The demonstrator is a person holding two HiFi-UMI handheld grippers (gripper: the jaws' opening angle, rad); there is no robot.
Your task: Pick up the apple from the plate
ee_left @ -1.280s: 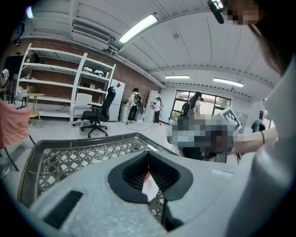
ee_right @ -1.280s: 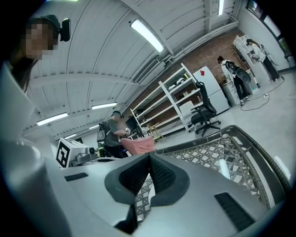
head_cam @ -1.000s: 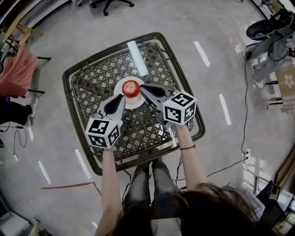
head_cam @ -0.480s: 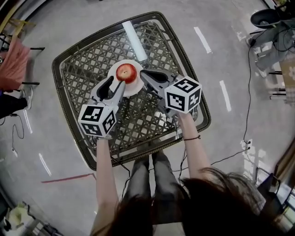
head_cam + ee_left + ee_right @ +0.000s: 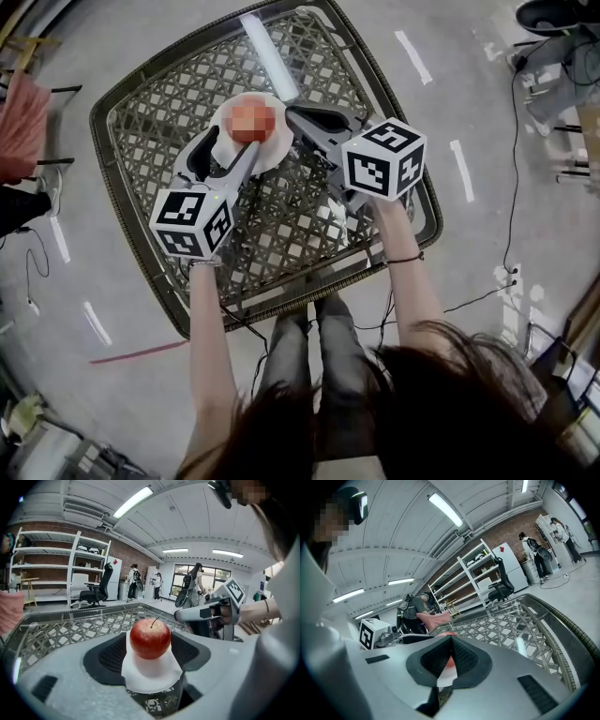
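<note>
A red apple [image 5: 150, 638] with a stem sits upright on a small white plate [image 5: 152, 674] on the lattice table; in the head view the apple [image 5: 248, 122] is blurred. My left gripper [image 5: 149, 645] reaches the plate's near edge with its jaws opening. The apple stands between the dark pads [image 5: 107, 654] with a gap on each side. In the head view the left gripper [image 5: 225, 142] comes at the plate [image 5: 275, 142] from the front left. My right gripper [image 5: 292, 114] lies at the plate's right edge, shut and empty. The right gripper [image 5: 451, 641] hides most of the apple [image 5: 448, 663].
The plate rests on a square wicker-lattice table with a dark raised rim [image 5: 131, 253]. A white tube [image 5: 272, 56] lies on the table beyond the plate. Shelves, an office chair [image 5: 93, 595] and standing people fill the room behind. The person's legs are at the table's near edge.
The left jaws have gone from shut to open, and the apple now stands between them. Both grippers have come down closer to the table top.
</note>
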